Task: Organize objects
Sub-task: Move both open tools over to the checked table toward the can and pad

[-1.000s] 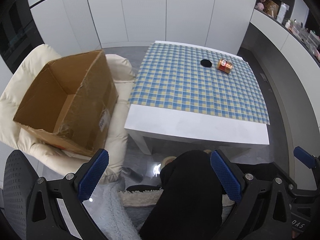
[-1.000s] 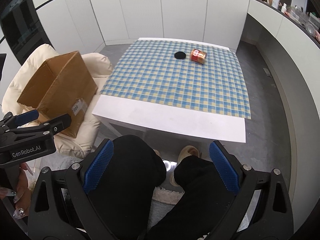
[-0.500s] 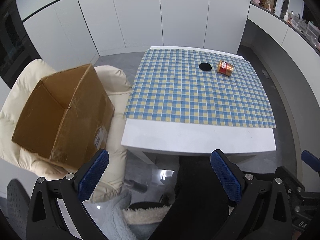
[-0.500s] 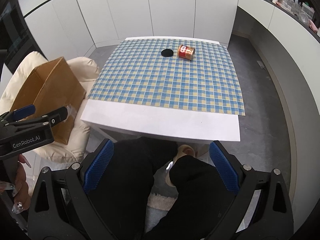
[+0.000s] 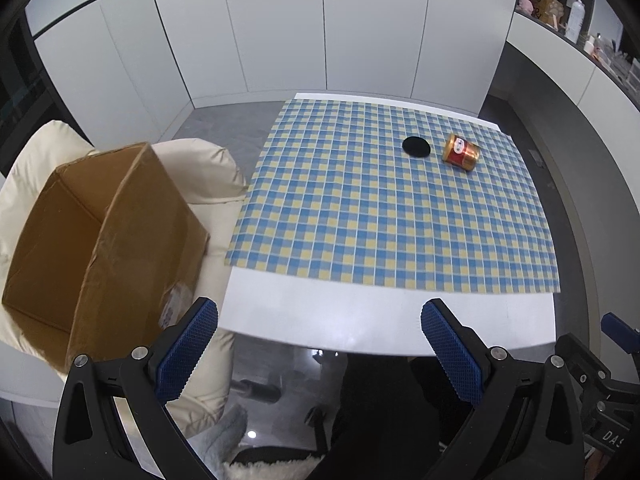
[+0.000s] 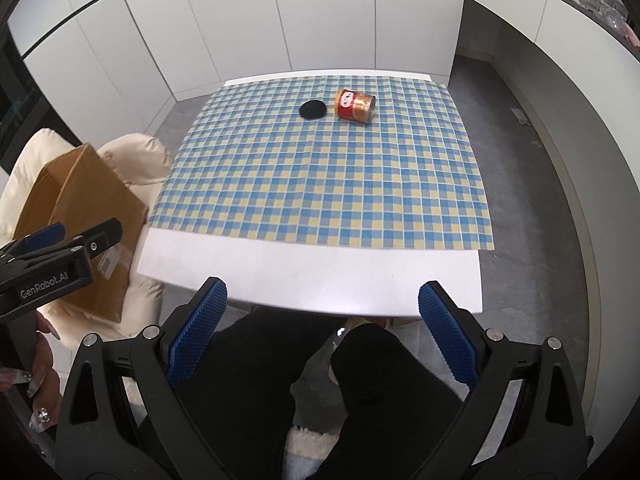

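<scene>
Can [image 6: 355, 105] lies sideways on tabletop [image 6: 312, 276]: rigid, smooth, prone to roll; grip across body; both grippers' fingers [image 6: 197, 332] spread, empty.

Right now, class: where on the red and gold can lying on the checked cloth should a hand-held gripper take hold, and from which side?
Grip the red and gold can across its round middle, coming from above. It lies on its side, so the curved wall faces up, clear of the flat black disc beside it.
</scene>
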